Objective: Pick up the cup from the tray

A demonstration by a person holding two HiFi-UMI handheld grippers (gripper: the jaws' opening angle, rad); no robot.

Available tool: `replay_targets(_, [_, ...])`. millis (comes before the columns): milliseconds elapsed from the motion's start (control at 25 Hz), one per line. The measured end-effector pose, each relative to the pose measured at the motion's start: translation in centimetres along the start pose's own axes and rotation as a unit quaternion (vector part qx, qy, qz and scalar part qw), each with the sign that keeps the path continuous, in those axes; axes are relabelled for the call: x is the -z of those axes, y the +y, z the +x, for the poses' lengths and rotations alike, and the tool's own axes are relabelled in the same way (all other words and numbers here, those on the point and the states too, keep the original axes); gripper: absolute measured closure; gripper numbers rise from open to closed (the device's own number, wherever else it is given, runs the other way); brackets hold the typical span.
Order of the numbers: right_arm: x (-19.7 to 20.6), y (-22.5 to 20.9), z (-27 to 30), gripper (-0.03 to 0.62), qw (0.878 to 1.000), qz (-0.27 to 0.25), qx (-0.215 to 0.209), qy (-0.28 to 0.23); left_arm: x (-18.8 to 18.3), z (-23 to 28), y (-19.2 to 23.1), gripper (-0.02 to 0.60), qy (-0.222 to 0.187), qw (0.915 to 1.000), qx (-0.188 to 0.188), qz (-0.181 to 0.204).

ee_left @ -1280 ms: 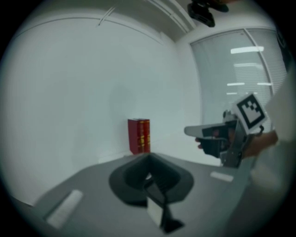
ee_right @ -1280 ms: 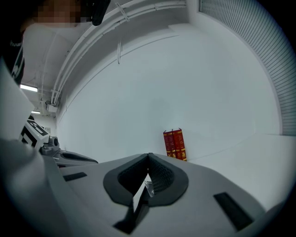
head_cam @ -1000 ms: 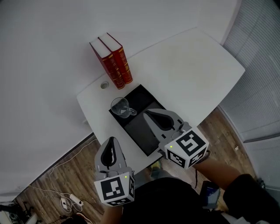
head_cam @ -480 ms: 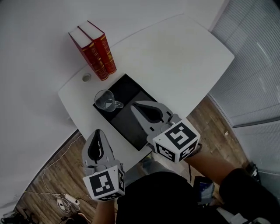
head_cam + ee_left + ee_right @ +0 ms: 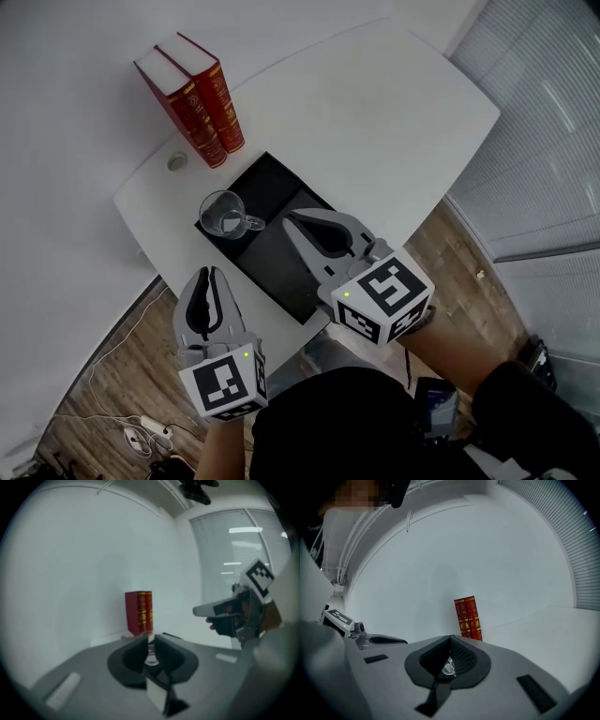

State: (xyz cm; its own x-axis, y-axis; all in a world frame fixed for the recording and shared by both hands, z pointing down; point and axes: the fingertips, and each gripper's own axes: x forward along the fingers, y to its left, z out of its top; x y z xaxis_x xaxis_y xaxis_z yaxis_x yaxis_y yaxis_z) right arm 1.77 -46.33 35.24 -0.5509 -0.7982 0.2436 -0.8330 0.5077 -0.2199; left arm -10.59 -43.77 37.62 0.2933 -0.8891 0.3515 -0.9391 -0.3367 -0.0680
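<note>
Two hand-held grippers, one in each hand, each with one marker cube of black-and-white squares at its back end. The left hand-held gripper (image 5: 208,274) (image 5: 151,637) hangs off the near edge of the surface (image 5: 375,103). Its jaws have just been opening and stand a narrow slit apart with nothing between them. The right hand-held gripper (image 5: 289,220) (image 5: 450,638) has its jaws together at the tips and empty, and it lies over the near part of the tray (image 5: 270,176).

One tray, black, lies under and ahead of the right hand-held gripper. One clear cup (image 5: 223,214) (image 5: 151,649) stands upright in the tray's left corner. It is straight ahead of the left hand-held gripper, showing through its slit, and ahead and left of the right one, apart from both. Its handle points toward the right hand-held gripper.

Beyond the cup, one round grommet (image 5: 176,161) sits in the surface. Farthest off, two red books (image 5: 192,98) (image 5: 468,618) stand upright side by side against the wall.

Compared with a second ago, the left jaws, then together, are parted. The cup, tray and books keep their places relative to one another.

The gold print on the book spines is too small to read.
</note>
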Motion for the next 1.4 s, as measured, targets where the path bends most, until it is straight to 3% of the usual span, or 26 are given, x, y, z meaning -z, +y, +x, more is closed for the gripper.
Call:
replay_targets(840, [1.7, -1.1, 2.4, 0.582, 0.999, 0.023, 0.026, 0.023, 2.8, 4.8, 0.3, 0.431, 0.032, 0.9989, 0.033, 0.000])
replay_targets(1400, [3.3, -3.0, 2.5, 0.583, 0.997, 0.035, 0.058, 0.043, 5.1, 8.4, 0.0, 0.244, 0.047, 0.9972, 0.058, 0.008])
